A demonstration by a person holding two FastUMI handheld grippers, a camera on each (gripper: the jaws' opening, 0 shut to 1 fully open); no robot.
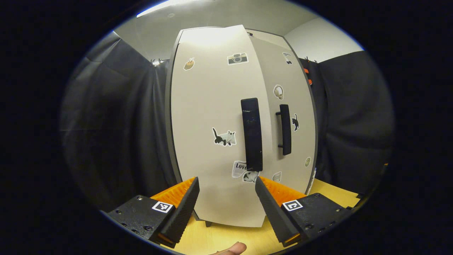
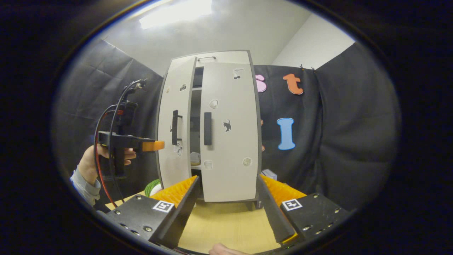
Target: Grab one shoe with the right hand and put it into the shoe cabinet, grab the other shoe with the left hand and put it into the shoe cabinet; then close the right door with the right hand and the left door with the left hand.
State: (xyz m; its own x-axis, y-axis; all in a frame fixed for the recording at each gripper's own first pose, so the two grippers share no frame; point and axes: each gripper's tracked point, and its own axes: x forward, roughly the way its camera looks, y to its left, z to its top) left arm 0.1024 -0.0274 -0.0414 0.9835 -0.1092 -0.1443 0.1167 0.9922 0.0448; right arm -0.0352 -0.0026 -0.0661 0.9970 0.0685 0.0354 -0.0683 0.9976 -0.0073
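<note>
L gripper (image 2: 155,145) at left door (image 2: 175,134), ajar; inside perhaps a shoe.

Table (image 2: 226,223): pale yellow wood top. Cabinet (image 2: 230,141): stands on short dark feet toward the far side of the table; light doors with black handles and small stickers. Green and white item (image 2: 153,187): on the table by the cabinet's left front corner, too hidden to identify. Small pale box (image 2: 269,174): by the cabinet's right side.
</note>
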